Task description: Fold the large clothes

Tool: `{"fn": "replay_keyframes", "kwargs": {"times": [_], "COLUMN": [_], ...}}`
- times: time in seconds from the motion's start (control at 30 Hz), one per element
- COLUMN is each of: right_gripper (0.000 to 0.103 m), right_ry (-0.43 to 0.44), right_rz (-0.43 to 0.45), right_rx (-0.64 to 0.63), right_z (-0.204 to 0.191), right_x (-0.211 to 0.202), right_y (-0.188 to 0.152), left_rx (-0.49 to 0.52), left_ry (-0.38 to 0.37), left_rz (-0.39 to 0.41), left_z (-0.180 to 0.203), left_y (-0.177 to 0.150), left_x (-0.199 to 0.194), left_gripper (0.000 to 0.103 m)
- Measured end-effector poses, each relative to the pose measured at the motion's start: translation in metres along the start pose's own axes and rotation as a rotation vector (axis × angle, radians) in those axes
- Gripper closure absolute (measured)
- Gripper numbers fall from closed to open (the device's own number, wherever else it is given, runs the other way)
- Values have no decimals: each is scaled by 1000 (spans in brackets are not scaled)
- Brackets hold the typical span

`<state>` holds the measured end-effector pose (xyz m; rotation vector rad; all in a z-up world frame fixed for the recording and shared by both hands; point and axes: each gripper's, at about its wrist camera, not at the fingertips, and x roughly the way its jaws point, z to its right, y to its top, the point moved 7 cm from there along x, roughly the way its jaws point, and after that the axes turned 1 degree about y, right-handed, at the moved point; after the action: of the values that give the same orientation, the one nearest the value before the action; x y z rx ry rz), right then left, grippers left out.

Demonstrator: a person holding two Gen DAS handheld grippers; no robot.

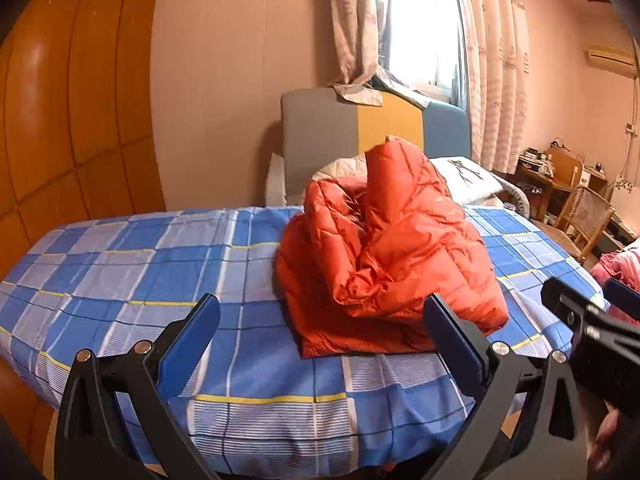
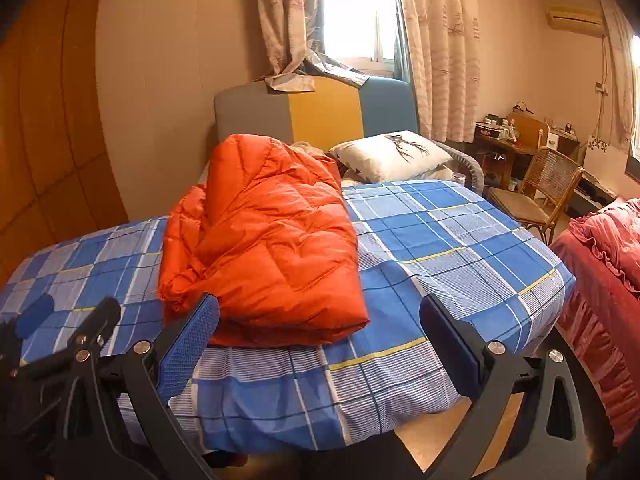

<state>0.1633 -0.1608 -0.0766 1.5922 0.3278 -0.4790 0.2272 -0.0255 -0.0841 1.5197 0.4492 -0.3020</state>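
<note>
jacket [image 1: 384,248], an orange puffer, lies in a loosely bunched heap on the bed [image 1: 140,264], near the foot edge and well short of the pillow [image 2: 394,152] by the headboard [image 2: 320,112]. judging by the rumpled mound with one part standing up toward the headboard, the fold looks either half done or not yet tidy, so the step in hand seems to be reaching in for a fresh hold. to do it well, i would pick two corners of the same edge rather than a handful of the middle, pinch only one layer of the slippery shell, lift just enough to free it from the sheet, and lay it over flat so the padding does not spring back up. the left gripper [image 1: 320,334] hangs just off the foot of the bed on the near side of the jacket, jaws spread wide, holding and touching nothing. the right gripper [image 2: 320,330] sits beside it, likewise spread wide with nothing between its pads, its left finger in line with the jacket's near edge.
</note>
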Motion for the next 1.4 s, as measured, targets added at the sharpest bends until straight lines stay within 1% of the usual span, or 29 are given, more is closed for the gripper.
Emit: {"fn": "replay_keyframes", "kwargs": {"times": [0.33,0.53,0.7,0.97,1.27,1.4], "right_gripper": [3,3,3,3,3,3], "right_ry": [-23,-36,-36,-27,-26,-26], "right_rz": [-11,-45,-45,-44,-49,-55], "right_rx": [20,42,37,27,22,21], "right_z": [8,18,18,16,16,15], "right_x": [0,4,5,7,7,8], "right_y": [-4,-10,-10,-10,-10,-11], "left_rx": [0,17,25,10,14,13], "left_ry": [5,2,-8,-28,-29,-33], "left_rz": [0,-2,1,1,9,0], "left_z": [2,4,6,5,4,4], "left_y": [-1,-3,-4,0,1,-1], "left_x": [-2,1,0,-2,-5,-2], "left_gripper": [2,2,2,2,2,2]}}
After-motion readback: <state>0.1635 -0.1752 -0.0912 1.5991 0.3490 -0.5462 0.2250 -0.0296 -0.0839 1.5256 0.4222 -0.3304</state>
